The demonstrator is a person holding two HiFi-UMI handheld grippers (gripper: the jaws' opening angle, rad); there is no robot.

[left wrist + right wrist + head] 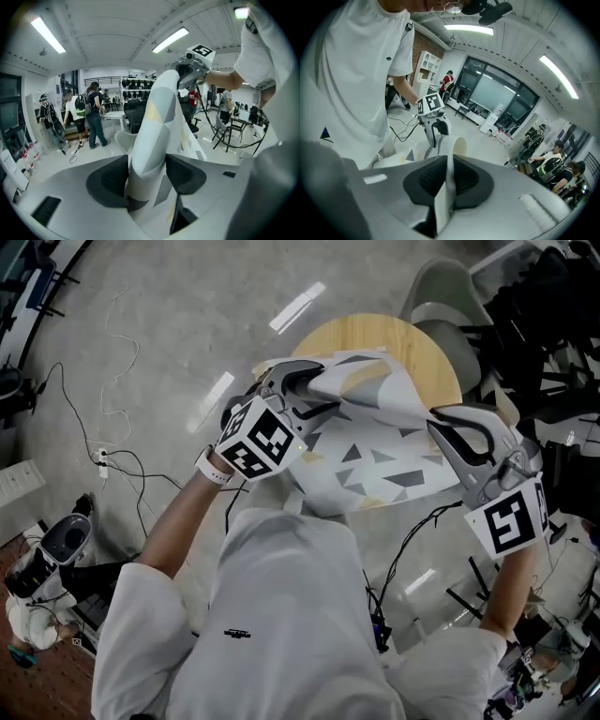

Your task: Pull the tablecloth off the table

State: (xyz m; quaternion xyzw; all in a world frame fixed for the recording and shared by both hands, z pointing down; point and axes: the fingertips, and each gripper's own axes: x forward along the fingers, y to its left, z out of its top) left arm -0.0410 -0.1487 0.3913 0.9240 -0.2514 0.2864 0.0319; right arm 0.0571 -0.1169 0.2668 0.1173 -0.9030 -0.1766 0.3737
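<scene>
Head view | left tongs (289,381) and right tongs (446,424) each clamp the patterned tablecloth (375,460), lifted over the round wooden counter (375,334) | far half bare, near edge seemingly still covered

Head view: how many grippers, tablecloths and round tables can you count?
Grippers: 2 (left gripper, right gripper)
Tablecloth: 1
Round table: 1
Total: 4
</scene>
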